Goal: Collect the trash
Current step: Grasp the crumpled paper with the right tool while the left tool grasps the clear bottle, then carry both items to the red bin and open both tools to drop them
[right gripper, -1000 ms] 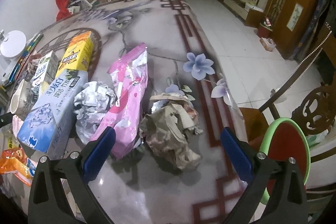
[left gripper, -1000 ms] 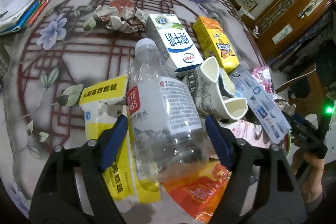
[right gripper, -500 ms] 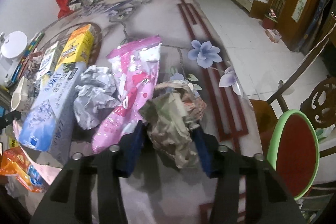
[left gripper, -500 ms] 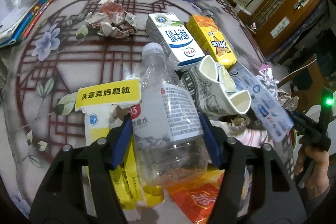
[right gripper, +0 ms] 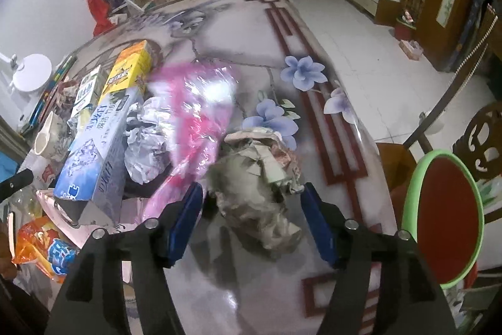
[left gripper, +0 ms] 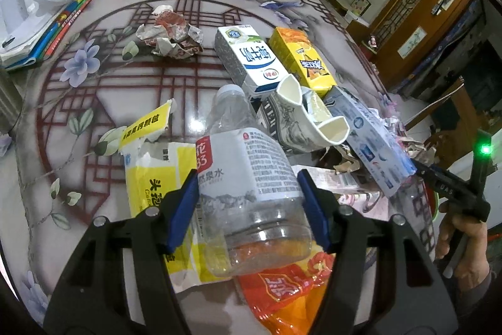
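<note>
The left gripper [left gripper: 248,206] was clamped on a clear plastic water bottle [left gripper: 248,178], both blue pads [left gripper: 185,209] pressed flat against its labelled sides, cap end pointing to twelve o'clock and the base nearest the camera. Beneath the bottle lay a torn yellow-and-white packet [left gripper: 150,168] at nine o'clock of it and an orange snack wrapper [left gripper: 282,294] at six o'clock. A bent paper cup [left gripper: 310,121] sat just beside the bottle at two o'clock, with a white milk carton [left gripper: 251,58] and a yellow drink carton [left gripper: 301,58] beyond it, and a blue toothpaste box [left gripper: 373,143] at three o'clock. A ball of crumpled paper [left gripper: 172,36] lay well apart at eleven o'clock on the patterned table [left gripper: 94,102]. In the right wrist view, the right gripper [right gripper: 251,222] had its jaws opening, with a crumpled brown paper wad [right gripper: 260,187] between them; the left pad [right gripper: 185,222] stood clear of the wad, and whether the right pad touched it could not be determined. A pink plastic bag [right gripper: 194,115], motion-blurred, lay at eleven o'clock of the wad, with a crumpled silver-white wrapper [right gripper: 147,143] at ten o'clock. A green-rimmed red bin [right gripper: 445,215] stood off the table edge at three o'clock.
</note>
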Motion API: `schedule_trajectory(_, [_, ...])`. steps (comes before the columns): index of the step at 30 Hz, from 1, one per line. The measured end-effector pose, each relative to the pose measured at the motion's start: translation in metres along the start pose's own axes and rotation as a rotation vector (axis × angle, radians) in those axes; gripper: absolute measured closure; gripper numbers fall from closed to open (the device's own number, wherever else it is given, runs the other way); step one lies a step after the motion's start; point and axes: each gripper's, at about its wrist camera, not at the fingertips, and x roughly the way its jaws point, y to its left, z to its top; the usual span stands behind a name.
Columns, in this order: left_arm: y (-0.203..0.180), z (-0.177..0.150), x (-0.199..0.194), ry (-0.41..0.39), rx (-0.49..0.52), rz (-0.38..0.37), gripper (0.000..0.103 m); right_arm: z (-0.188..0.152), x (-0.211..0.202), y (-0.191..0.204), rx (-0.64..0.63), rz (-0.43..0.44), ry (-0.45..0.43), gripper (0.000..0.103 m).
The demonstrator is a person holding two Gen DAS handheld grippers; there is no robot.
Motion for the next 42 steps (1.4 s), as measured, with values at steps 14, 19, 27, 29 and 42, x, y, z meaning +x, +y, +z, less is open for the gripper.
schedule_trajectory(14, [-0.013, -0.005, -0.024, -0.082, 0.077, 0.043, 0.045, 0.003, -0.018, -0.008, 0.058, 0.070, -0.061, 0.081])
schedule_trajectory(19, [-0.014, -0.004, -0.048, -0.145, 0.075, 0.042, 0.045, 0.002, -0.041, -0.002, 0.042, 0.103, -0.112, 0.081])
schedule_trajectory(27, [-0.029, 0.001, -0.081, -0.211, 0.092, 0.018, 0.045, 0.002, -0.077, -0.005, 0.035, 0.137, -0.190, 0.081])
schedule_trajectory(29, [-0.041, 0.002, -0.085, -0.218, 0.119, 0.003, 0.045, 0.002, -0.084, -0.009, 0.038, 0.136, -0.203, 0.081])
schedule_trajectory(42, [-0.176, 0.023, -0.051, -0.187, 0.288, -0.215, 0.049, -0.002, -0.124, -0.084, 0.147, 0.089, -0.262, 0.081])
